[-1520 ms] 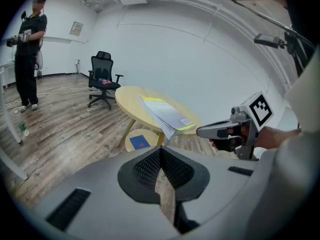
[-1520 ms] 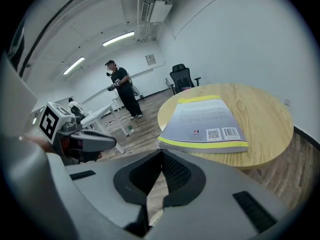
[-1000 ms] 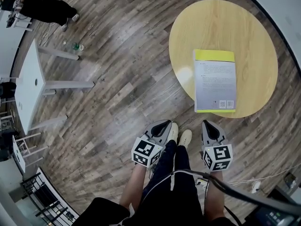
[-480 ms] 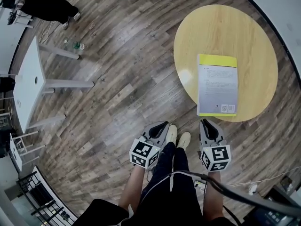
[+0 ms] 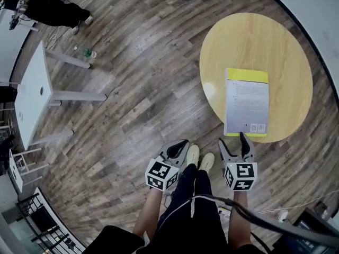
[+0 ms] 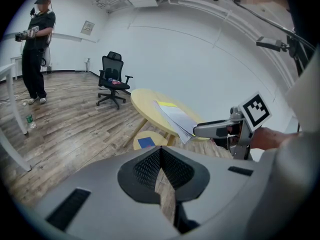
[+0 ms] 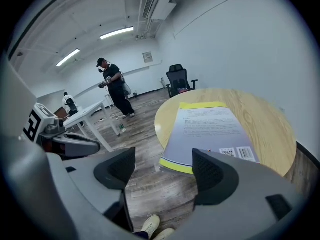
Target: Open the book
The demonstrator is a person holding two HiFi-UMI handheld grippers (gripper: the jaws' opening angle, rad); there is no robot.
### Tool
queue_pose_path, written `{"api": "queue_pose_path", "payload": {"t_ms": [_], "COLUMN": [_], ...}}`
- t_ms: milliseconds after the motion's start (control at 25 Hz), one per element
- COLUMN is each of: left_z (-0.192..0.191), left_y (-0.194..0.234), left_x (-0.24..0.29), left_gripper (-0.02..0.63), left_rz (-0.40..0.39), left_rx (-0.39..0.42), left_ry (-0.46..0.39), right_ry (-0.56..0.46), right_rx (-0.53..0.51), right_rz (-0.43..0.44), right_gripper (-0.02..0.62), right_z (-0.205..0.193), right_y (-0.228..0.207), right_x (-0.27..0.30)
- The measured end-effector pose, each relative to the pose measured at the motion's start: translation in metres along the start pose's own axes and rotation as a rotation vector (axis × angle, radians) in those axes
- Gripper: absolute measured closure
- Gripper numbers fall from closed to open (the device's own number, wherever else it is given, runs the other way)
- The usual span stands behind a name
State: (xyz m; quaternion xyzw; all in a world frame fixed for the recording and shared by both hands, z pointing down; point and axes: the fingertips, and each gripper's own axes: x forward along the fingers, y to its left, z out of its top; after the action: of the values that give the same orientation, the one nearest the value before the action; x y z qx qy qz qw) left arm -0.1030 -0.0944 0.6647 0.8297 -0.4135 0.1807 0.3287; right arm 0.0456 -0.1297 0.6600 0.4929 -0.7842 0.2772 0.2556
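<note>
— On the round wooden table (image 5: 254, 41), is the book (image 5: 246, 109) open yet?
— No. It lies closed, back cover up, at the near edge, untouched.
— And the grippers?
— The right gripper (image 5: 233, 140) hangs just short of that edge. Its jaws have just been opening and stand wide, nothing between them. The left gripper (image 5: 181, 143) has its jaws together, empty, over the floor. Reaching and lifting the cover are both left.

I stand on grey-brown plank floor (image 5: 132, 89) at a round wooden table (image 5: 249, 41). Beyond the table a black office chair (image 6: 113, 79) stands before white walls (image 6: 200, 54). Left of the table is a white desk (image 5: 33, 94), with perhaps a bottle (image 5: 85, 52).
</note>
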Motion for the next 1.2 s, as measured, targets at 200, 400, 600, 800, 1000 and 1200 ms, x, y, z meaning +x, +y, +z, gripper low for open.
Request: {"api": "queue_pose_path", "payload": {"t_ms": [200,400,600,800,1000,1200], "left_z": [0.003,0.005,0.004,0.003,0.002,0.003], "left_y": [0.008,0.013,0.016,0.02,0.019,0.018], "left_x": [-0.001,0.001,0.001,0.001,0.001,0.002], "left_gripper": [0.607,0.607,0.607,0.607,0.607,0.607], "left_rz": [0.006,0.007,0.005,0.011,0.01,0.011], "left_rx": [-0.007,-0.011,-0.016,-0.027,-0.029,-0.034], "left_ry": [-0.004,-0.003,0.0,-0.003,-0.003,-0.005], "right_ry": [0.018,0.047,0.086,0.106,0.112,0.126], "right_rx": [-0.005,-0.02,-0.047,-0.078,-0.07,-0.092], "right_rz": [-0.041,-0.048,-0.071,-0.103,-0.107,-0.15], "right_gripper": [0.253,0.253,0.253,0.255,0.256,0.357], "right_z": [0.002,0.0,-0.005,-0.009,-0.011,-0.013], "right_y": [-0.007,-0.006,-0.003,-0.007,-0.01,-0.017], "right_x": [0.008,0.016,0.02,0.022,0.023,0.021]}}
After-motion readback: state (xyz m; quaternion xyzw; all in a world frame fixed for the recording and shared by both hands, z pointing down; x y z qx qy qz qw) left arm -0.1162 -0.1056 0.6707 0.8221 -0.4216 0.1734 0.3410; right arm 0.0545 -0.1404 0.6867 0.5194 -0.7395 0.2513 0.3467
